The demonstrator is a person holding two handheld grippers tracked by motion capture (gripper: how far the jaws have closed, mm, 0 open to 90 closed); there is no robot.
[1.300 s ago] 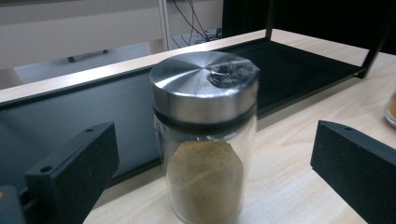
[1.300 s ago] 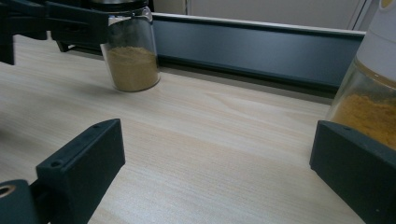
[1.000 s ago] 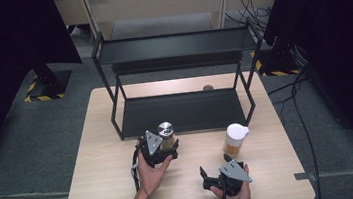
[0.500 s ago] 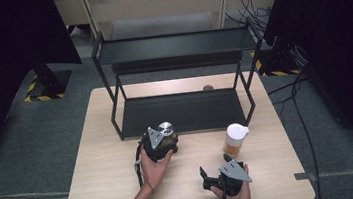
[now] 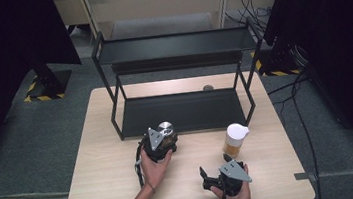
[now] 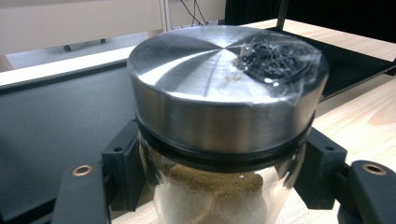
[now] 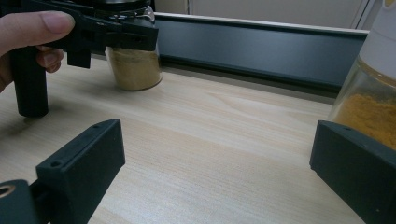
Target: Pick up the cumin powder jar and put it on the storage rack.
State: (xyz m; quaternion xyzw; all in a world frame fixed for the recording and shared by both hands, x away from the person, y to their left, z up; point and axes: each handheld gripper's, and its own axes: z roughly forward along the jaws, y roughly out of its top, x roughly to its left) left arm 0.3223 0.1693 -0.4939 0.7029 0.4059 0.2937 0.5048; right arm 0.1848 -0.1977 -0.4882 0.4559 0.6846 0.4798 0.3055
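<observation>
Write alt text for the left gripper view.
A glass jar of tan powder with a brushed metal lid sits clamped between the left gripper jaws. Behind it lie a black shelf and the wooden table.

The glass spice jar (image 6: 219, 196) at the centre of the left gripper view carries a brushed-metal lid (image 6: 224, 88), glossy, with crinkled clear film at its upper right. The jaws flanking it are matt black plastic. Pale wood-grain table (image 7: 210, 140), smooth; matt black metal shelf (image 5: 186, 111); second jar (image 5: 233, 142) has a white plastic cap.
</observation>
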